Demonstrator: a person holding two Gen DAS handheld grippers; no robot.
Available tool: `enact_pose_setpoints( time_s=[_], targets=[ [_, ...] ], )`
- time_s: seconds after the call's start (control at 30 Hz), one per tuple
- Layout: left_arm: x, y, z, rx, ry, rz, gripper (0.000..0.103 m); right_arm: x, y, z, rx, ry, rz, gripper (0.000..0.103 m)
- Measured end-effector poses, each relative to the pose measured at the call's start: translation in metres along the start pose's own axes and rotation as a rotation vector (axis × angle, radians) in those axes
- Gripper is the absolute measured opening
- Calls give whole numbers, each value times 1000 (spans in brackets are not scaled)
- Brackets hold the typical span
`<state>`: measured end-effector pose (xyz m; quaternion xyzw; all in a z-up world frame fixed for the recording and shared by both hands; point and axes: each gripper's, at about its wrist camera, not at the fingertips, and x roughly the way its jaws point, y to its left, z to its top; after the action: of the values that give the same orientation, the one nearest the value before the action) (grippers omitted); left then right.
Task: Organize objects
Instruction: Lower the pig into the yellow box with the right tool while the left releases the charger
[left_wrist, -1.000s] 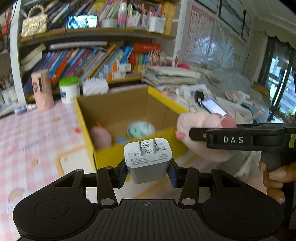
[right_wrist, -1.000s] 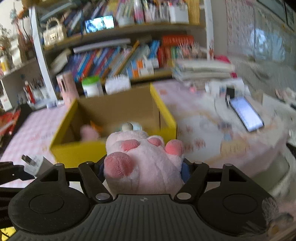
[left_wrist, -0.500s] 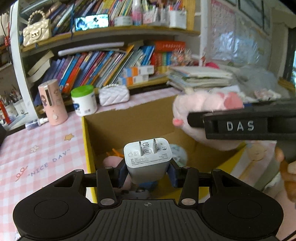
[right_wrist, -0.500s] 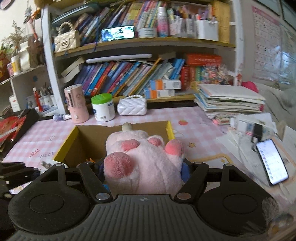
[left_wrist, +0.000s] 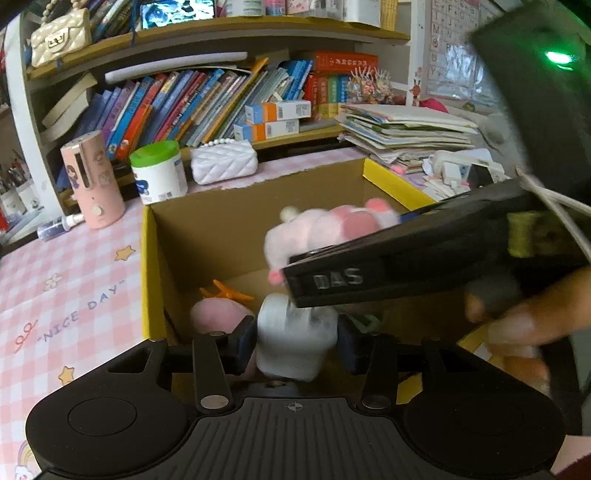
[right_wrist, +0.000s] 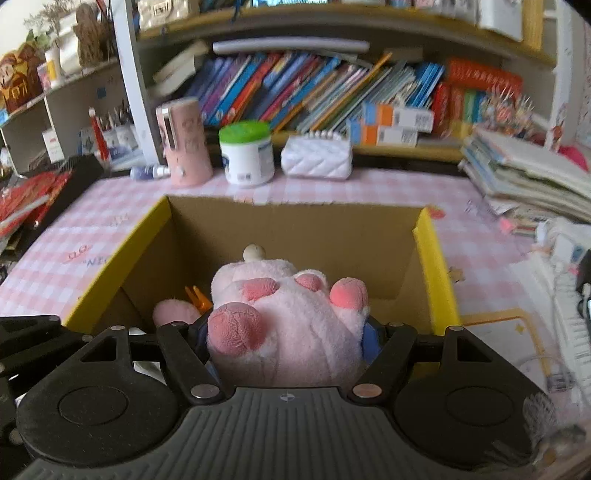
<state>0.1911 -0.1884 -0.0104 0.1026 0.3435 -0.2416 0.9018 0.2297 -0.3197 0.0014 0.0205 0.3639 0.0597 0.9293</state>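
An open cardboard box with yellow outer walls (left_wrist: 149, 258) (right_wrist: 430, 254) stands on the pink checked tablecloth. My left gripper (left_wrist: 295, 341) is over the box's near edge; its jaws stand a little apart from a blurred white charger (left_wrist: 295, 343) between them. My right gripper (right_wrist: 288, 339) is shut on a pink plush paw (right_wrist: 284, 325) and holds it over the box; it shows from the side in the left wrist view (left_wrist: 325, 229). A pink soft toy (left_wrist: 218, 317) and an orange clip (left_wrist: 225, 291) lie inside the box.
Behind the box stand a pink cylinder (left_wrist: 92, 181), a white jar with a green lid (left_wrist: 159, 171) and a white quilted purse (left_wrist: 223, 160). Bookshelves rise behind them. Stacked papers (left_wrist: 402, 133) and clutter lie at the right.
Both grippers have moved forward and down over the box. The left jaws have spread and the charger now looks blurred and lower between them. The right gripper still grips the paw.
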Motion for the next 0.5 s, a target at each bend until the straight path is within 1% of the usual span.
enact_pose_setpoints(
  time_s=[0.03, 0.13, 0.17, 0.23, 0.37, 0.47, 0.5],
  targets=[
    [0, 0, 0, -8, -2, 4, 48, 4, 0, 1, -1, 16, 5, 70],
    [1, 0, -1, -14, 0, -9, 48, 8, 1, 6, -21, 21, 27, 71],
    [0, 0, -2, -13, -1, -7, 48, 13, 1, 7, -27, 42, 19, 71],
    [-1, -1, -2, -11, -9, 3, 48, 20, -3, 9, 8, 97, 31, 71],
    [-5, -1, -3, -21, -16, 30, 53, 28, -8, 13, 42, 156, 41, 75],
    [-10, 1, -4, -43, -20, 38, 55, 31, -7, 12, 41, 184, 31, 77],
    [-12, 1, -5, -47, -24, 42, 57, 31, -8, 12, 42, 187, 29, 78]
  ],
)
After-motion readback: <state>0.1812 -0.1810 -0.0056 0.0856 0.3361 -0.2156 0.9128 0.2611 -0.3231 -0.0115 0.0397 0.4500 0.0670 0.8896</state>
